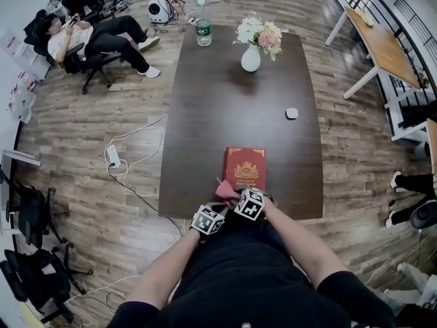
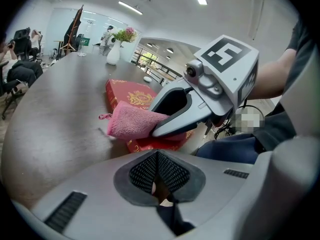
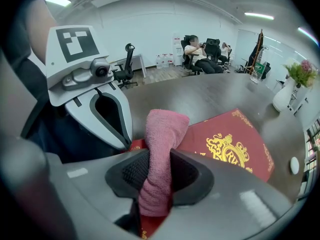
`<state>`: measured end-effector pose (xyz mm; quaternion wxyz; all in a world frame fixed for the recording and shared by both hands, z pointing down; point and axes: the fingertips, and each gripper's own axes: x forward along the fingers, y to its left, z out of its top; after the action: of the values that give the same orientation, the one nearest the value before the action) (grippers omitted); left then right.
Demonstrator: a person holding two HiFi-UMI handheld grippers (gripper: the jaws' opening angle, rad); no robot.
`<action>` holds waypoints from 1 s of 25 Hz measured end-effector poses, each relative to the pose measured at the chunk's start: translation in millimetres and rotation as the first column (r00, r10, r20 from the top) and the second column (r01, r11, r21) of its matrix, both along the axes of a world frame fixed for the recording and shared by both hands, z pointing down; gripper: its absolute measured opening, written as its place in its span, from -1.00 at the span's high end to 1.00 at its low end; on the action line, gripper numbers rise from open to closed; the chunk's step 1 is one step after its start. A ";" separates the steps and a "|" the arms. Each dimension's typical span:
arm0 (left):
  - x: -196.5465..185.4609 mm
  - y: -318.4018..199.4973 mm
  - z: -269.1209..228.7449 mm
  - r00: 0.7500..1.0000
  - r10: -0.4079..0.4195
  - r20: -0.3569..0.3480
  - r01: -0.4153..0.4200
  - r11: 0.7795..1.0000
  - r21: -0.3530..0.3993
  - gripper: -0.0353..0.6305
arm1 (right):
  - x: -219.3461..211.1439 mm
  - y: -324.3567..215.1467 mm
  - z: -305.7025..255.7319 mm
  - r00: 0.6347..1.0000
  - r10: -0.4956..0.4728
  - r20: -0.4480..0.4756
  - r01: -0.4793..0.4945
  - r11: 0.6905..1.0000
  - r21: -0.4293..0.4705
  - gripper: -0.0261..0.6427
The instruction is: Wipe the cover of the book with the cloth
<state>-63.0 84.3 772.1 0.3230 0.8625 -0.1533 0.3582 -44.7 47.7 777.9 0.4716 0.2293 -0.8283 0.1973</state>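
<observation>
Right now your right tool (image 3: pixel 159 173) is clamped on the pink terry cloth (image 3: pixel 164 129), and the cloth's free end rests on the near corner of the red hardcover book (image 3: pixel 235 141) with its gold crest. Your left tool (image 2: pixel 158 176) has its jaws together with nothing between them, and it sits just beside the right tool. The book lies flat at the near edge of the dark brown tabletop (image 1: pixel 205 115), well apart from the white vase of flowers (image 1: pixel 250 59) at the far end.
</observation>
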 end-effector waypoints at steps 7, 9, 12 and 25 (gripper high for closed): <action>0.3 0.9 0.3 1.000 0.001 -0.010 -0.001 1.000 -0.006 0.91 | 9.7 4.1 -0.1 1.000 0.024 -0.003 -0.024 1.000 -0.003 0.57; 0.3 0.5 0.4 1.000 0.003 -0.010 -0.003 1.000 -0.005 0.91 | 12.3 4.2 0.2 1.000 0.029 -0.004 -0.029 1.000 -0.001 0.57; 0.2 0.1 1.0 1.000 0.001 -0.014 -0.001 1.000 -0.006 0.91 | 16.1 4.6 0.3 0.999 0.042 -0.011 -0.042 0.999 0.001 0.57; 1.6 0.6 2.0 1.000 0.013 -0.016 -0.013 1.000 -0.003 0.91 | 31.7 12.0 1.8 0.997 0.073 -0.023 -0.073 0.997 -0.008 0.57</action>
<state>-61.4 84.8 774.1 0.3233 0.8658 -0.1446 0.3536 -13.0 59.7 779.7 0.4742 0.2594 -0.8132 0.2155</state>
